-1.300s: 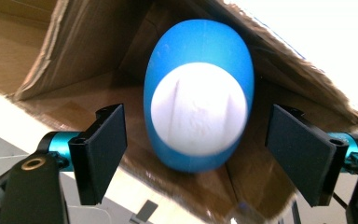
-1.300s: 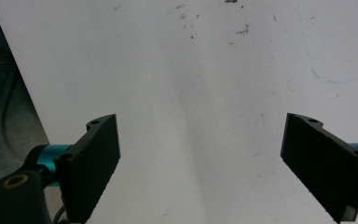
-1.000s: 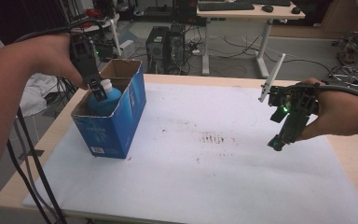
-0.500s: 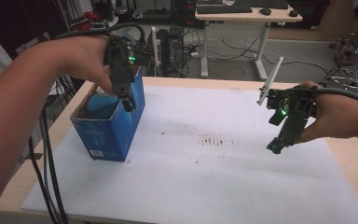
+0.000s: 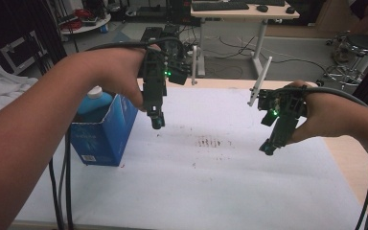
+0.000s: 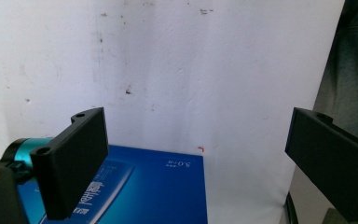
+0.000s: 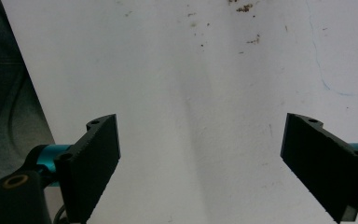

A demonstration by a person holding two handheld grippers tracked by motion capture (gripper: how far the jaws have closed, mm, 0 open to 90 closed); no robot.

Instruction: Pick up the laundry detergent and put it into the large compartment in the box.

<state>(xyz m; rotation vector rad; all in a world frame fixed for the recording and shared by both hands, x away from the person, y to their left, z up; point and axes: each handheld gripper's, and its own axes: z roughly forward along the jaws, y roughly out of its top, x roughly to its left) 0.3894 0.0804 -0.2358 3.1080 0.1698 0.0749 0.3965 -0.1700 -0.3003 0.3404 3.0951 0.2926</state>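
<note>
A blue carton [image 5: 103, 136] stands on the left of the white mat, with a blue bottle with a white cap [image 5: 95, 98] upright inside it. My left gripper [image 5: 157, 122] hangs just right of the carton, pointing down over the mat. Its jaws have just been opening and nothing is between them. In the left gripper view the left gripper [image 6: 196, 140] stands open above the mat, with the carton's blue side [image 6: 158, 186] below it. My right gripper [image 5: 268, 147] hovers over the right part of the mat. In its own view the right gripper [image 7: 200, 144] is open and empty.
The white mat [image 5: 196, 187] covers most of the wooden table [image 5: 345, 143] and has a patch of dark specks [image 5: 213, 142] at its middle. Cables hang off the table's left edge [image 5: 60, 182]. Desks and a stool [image 5: 354, 48] stand beyond the far edge.
My left gripper has moved right from above the bottle in the carton to over the mat, and its jaws are wider. The bottle stays in the carton. My right gripper has not moved.
</note>
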